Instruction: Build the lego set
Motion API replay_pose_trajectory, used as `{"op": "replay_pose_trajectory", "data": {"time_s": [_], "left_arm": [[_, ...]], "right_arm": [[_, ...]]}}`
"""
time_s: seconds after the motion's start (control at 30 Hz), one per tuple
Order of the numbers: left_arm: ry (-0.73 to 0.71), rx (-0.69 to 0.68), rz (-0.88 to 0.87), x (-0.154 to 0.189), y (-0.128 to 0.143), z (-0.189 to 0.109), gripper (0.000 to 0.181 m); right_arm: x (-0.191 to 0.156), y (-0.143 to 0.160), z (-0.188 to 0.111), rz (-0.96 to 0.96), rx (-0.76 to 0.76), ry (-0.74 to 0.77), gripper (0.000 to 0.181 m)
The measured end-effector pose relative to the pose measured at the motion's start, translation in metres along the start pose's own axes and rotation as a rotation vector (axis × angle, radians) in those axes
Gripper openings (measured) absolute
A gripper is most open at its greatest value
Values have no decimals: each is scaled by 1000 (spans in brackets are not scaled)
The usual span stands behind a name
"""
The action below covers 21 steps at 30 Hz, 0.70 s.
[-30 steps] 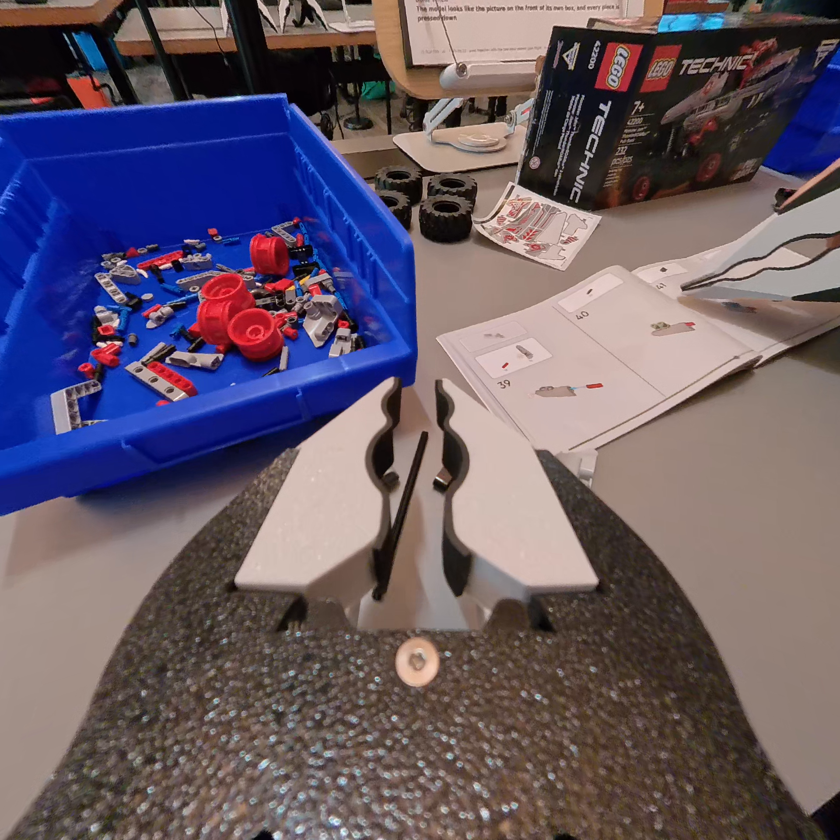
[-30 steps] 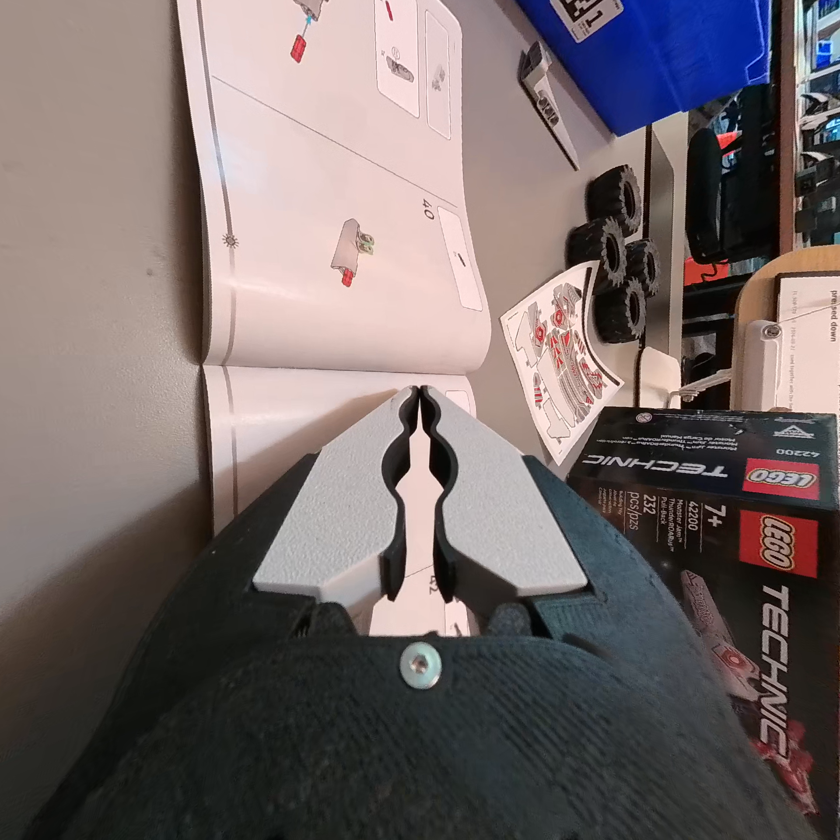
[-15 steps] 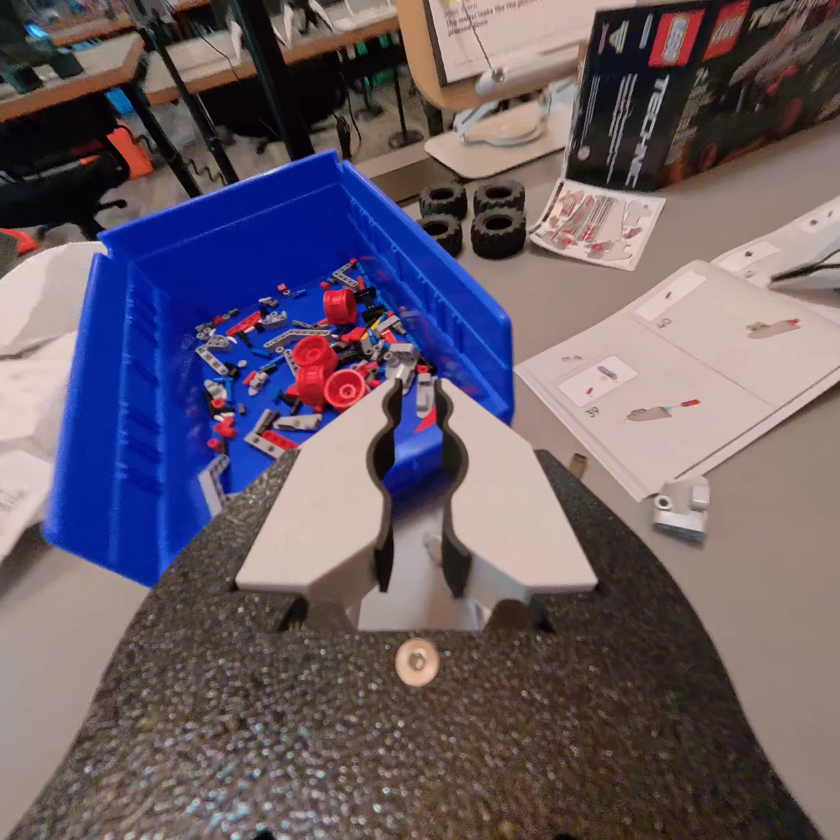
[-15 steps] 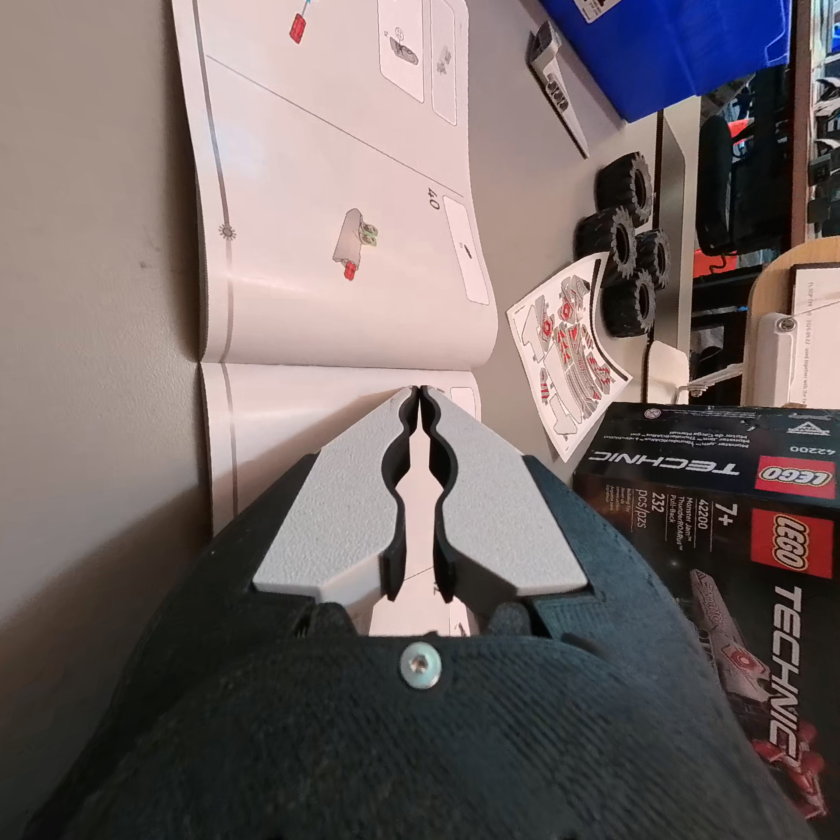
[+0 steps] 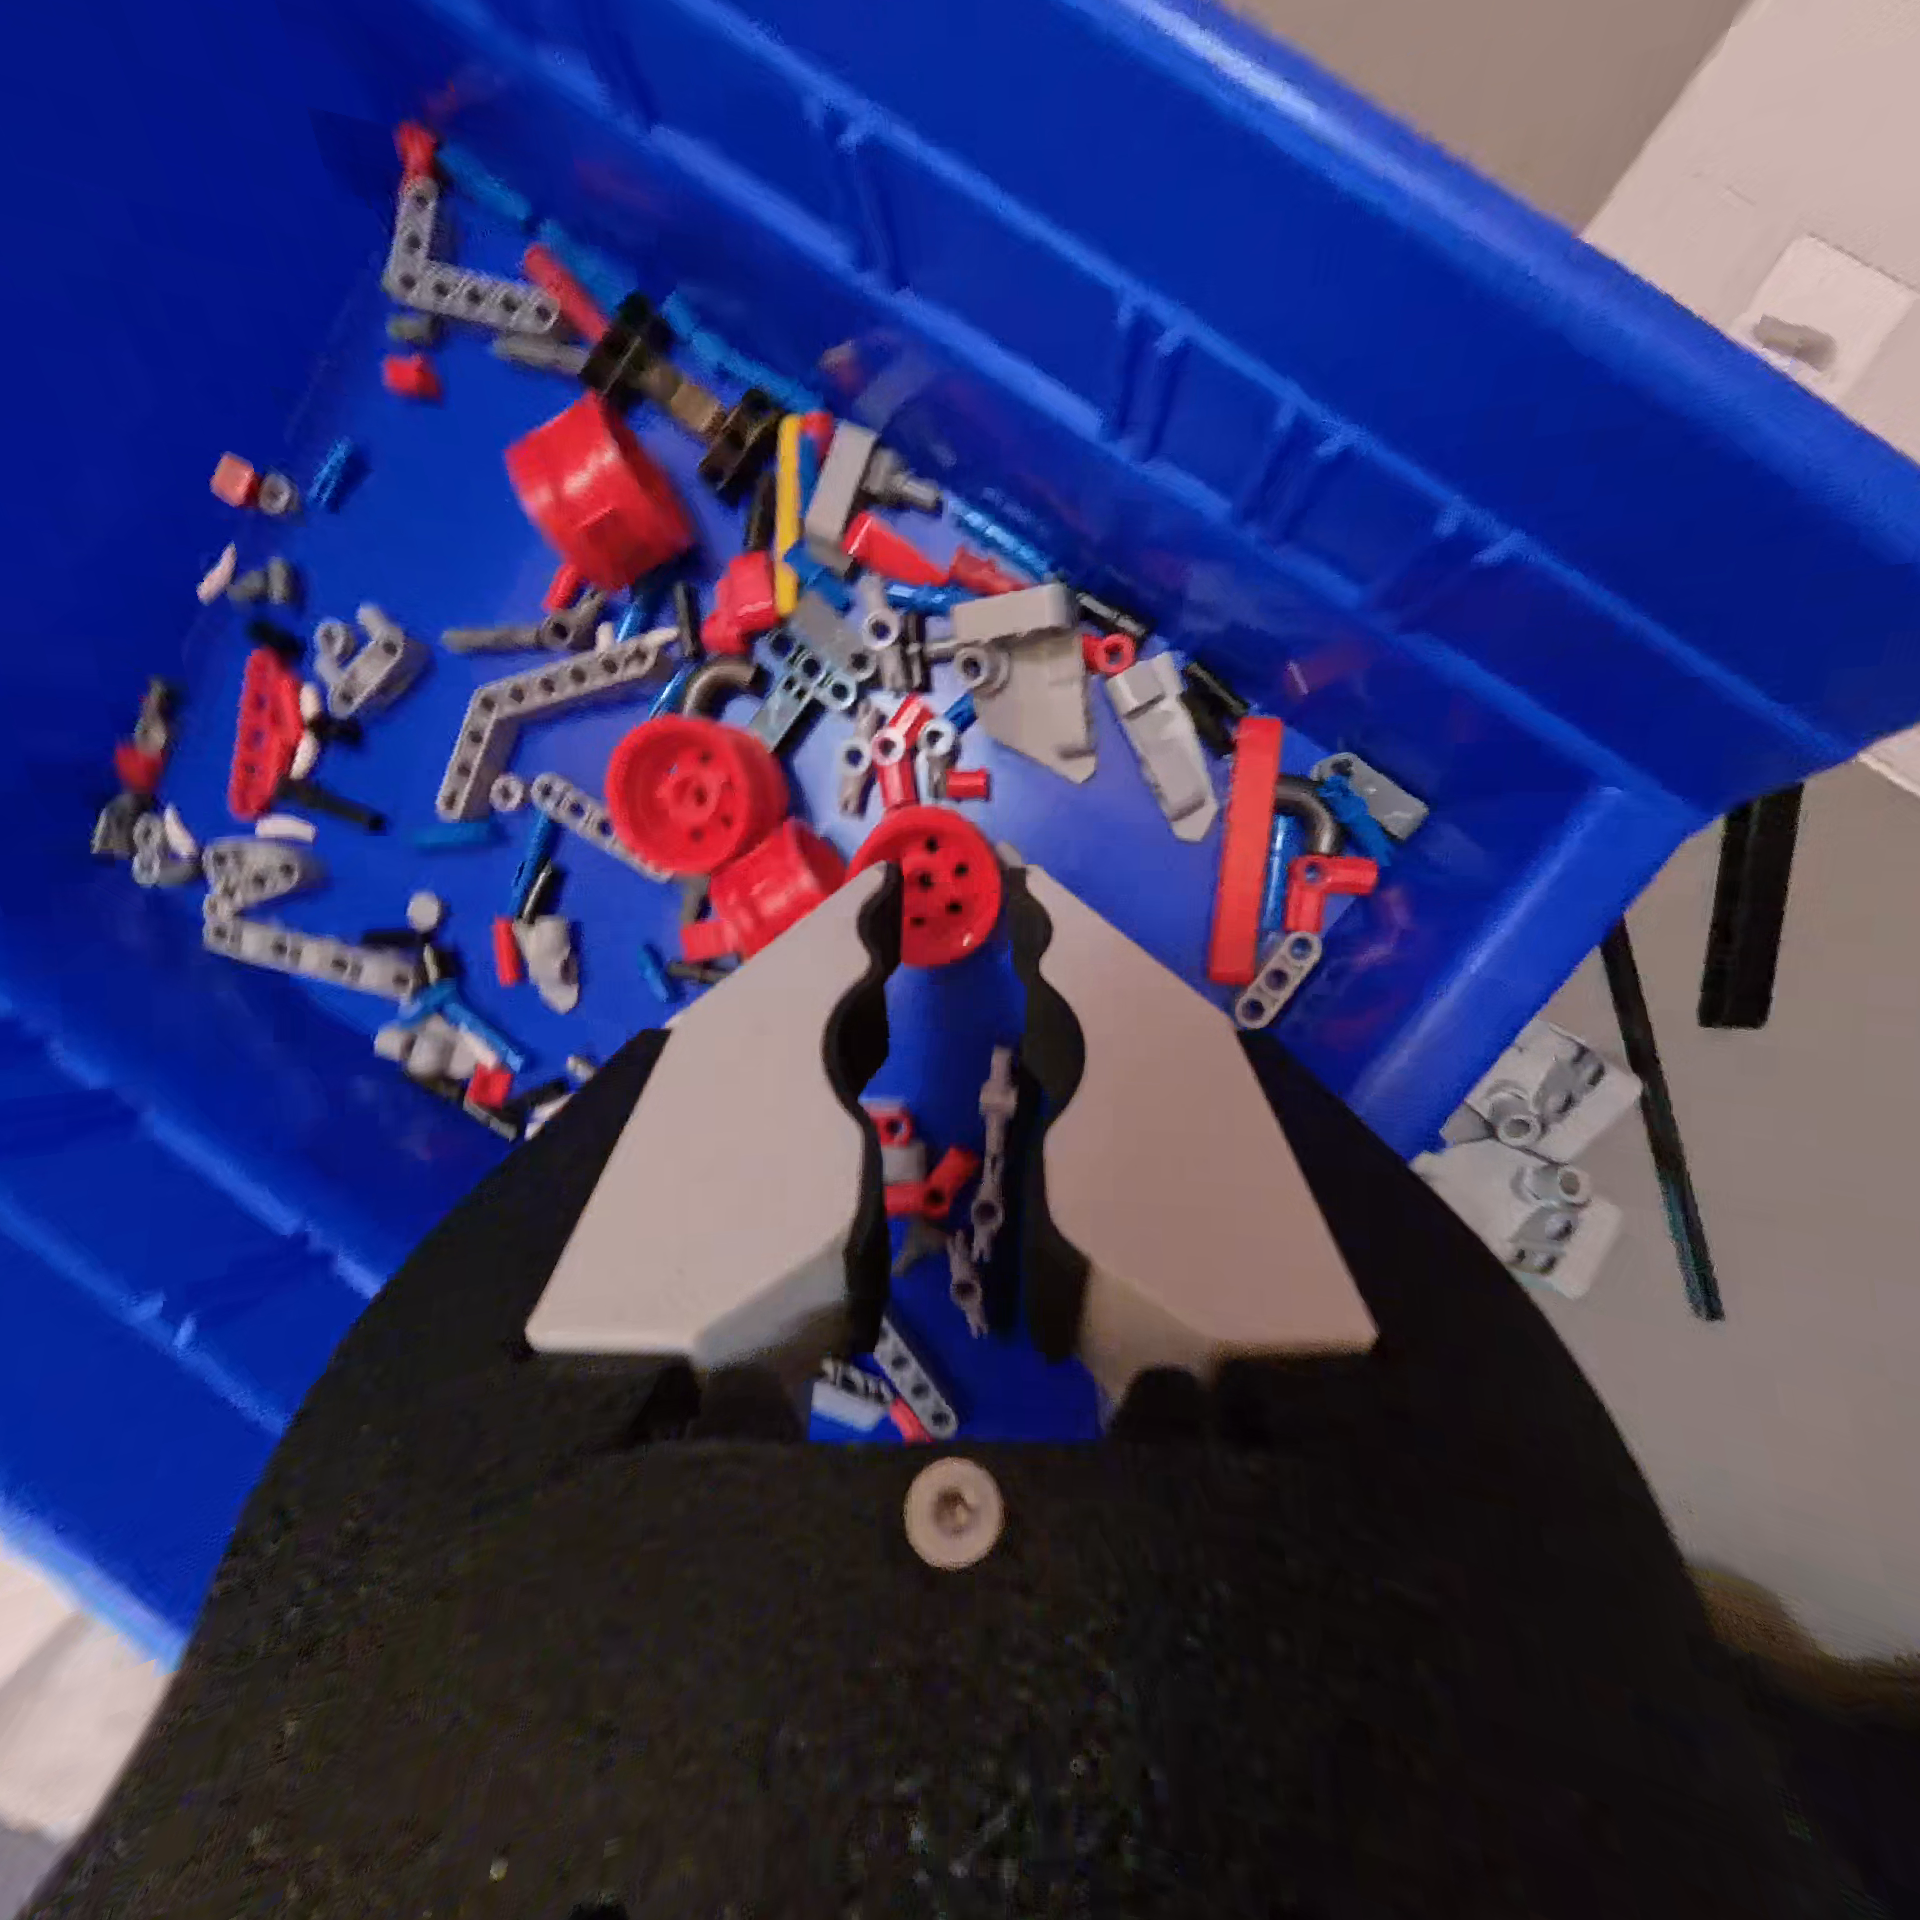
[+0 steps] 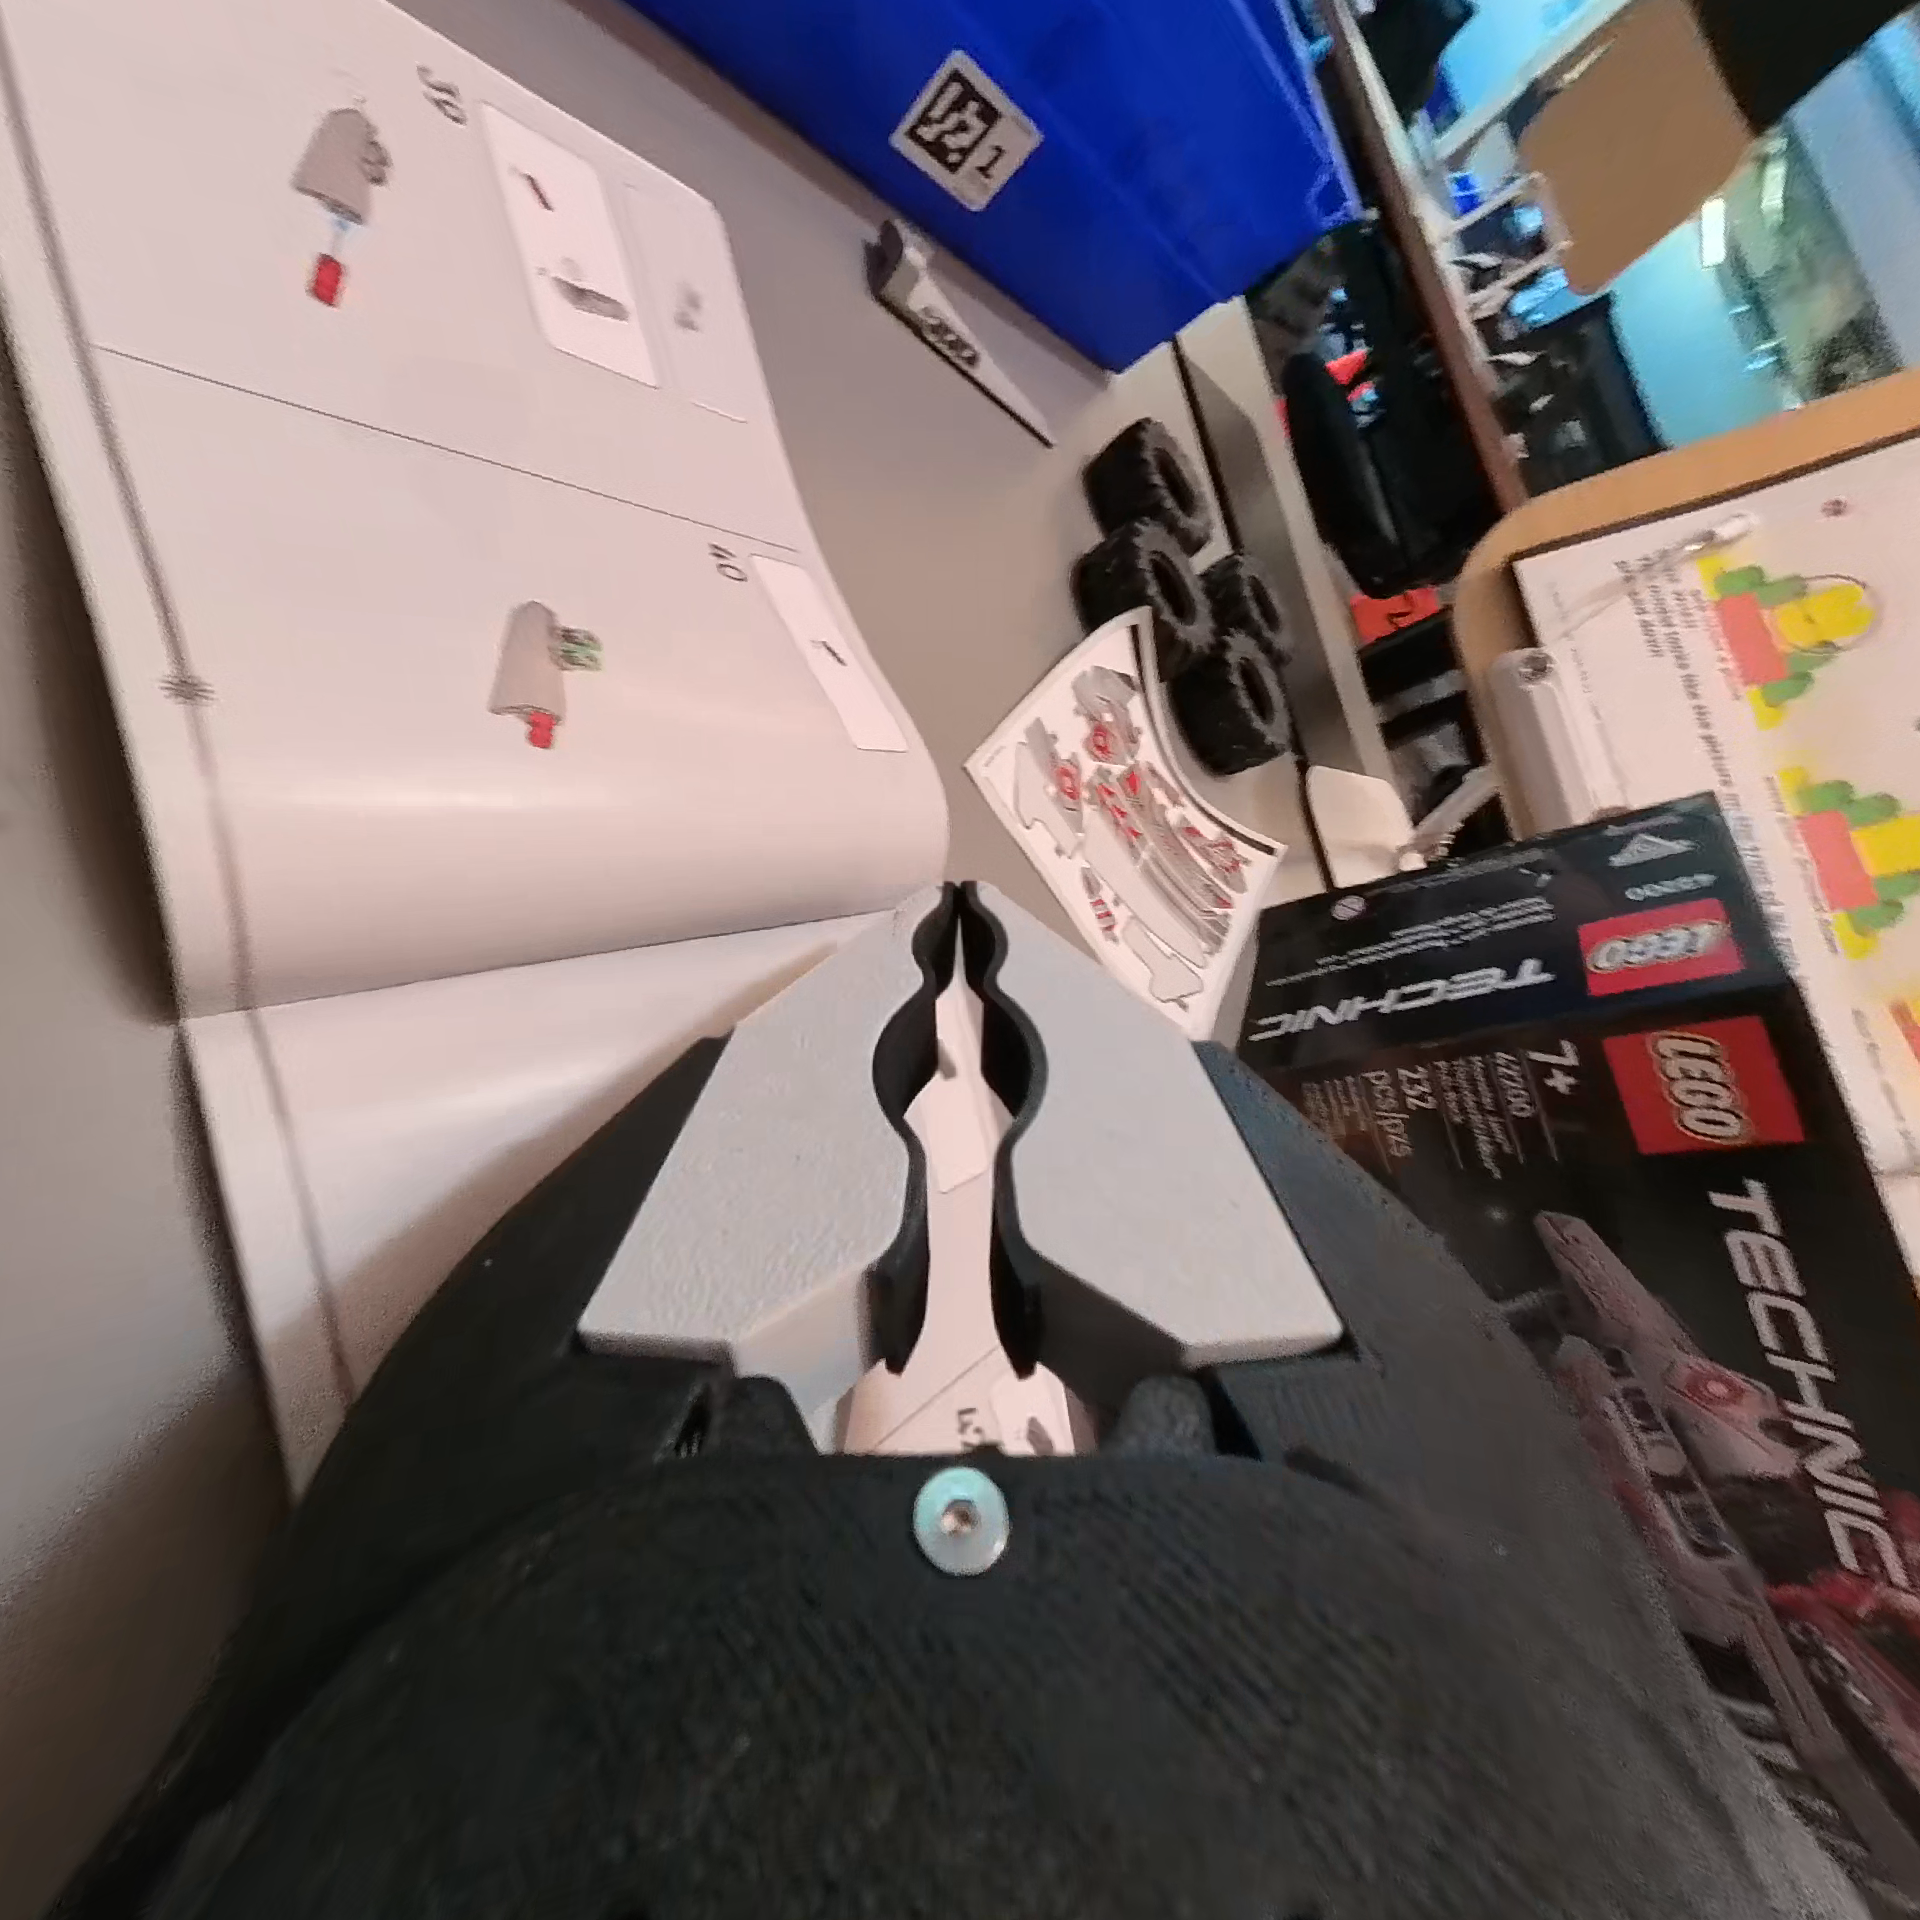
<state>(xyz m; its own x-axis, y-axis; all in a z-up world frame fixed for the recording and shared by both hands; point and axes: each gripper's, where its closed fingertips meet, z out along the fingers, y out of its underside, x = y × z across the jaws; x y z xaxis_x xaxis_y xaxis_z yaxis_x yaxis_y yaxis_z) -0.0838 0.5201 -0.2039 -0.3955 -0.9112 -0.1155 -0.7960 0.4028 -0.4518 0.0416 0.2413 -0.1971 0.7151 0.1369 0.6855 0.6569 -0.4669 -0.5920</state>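
We see left hand-held gripper part-open, empty, over blue plastic bin w/ red hubs; right hand-held gripper closed, empty, over glossy manual, knobby tires beyond.

Left wrist view: steep, close over blue bin. Right: low across booklet.

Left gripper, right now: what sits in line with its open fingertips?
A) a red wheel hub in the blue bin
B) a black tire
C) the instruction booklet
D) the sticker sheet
A: in the left wrist view the left gripper is open over the blue bin, with a red wheel hub showing between its fingertips.
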Motion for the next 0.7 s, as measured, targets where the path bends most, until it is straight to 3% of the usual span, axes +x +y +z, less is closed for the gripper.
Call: {"op": "replay_pose_trajectory", "data": {"time_s": [0.03, 0.23, 0.37, 0.7], "left_arm": [[2, 23, 27, 2, -3, 3, 18], [86, 178, 13, 21, -20, 10, 20], [40, 93, -41, 12, -11, 20, 20], [54, 93, 43, 24, -20, 24, 14]], "right_arm": [[5, 1, 0, -13, -1, 38, 0], [34, 3, -4, -37, -8, 218, 0], [42, 10, -4, -9, -15, 253, 0], [39, 14, 0, 4, -24, 238, 0]]}}
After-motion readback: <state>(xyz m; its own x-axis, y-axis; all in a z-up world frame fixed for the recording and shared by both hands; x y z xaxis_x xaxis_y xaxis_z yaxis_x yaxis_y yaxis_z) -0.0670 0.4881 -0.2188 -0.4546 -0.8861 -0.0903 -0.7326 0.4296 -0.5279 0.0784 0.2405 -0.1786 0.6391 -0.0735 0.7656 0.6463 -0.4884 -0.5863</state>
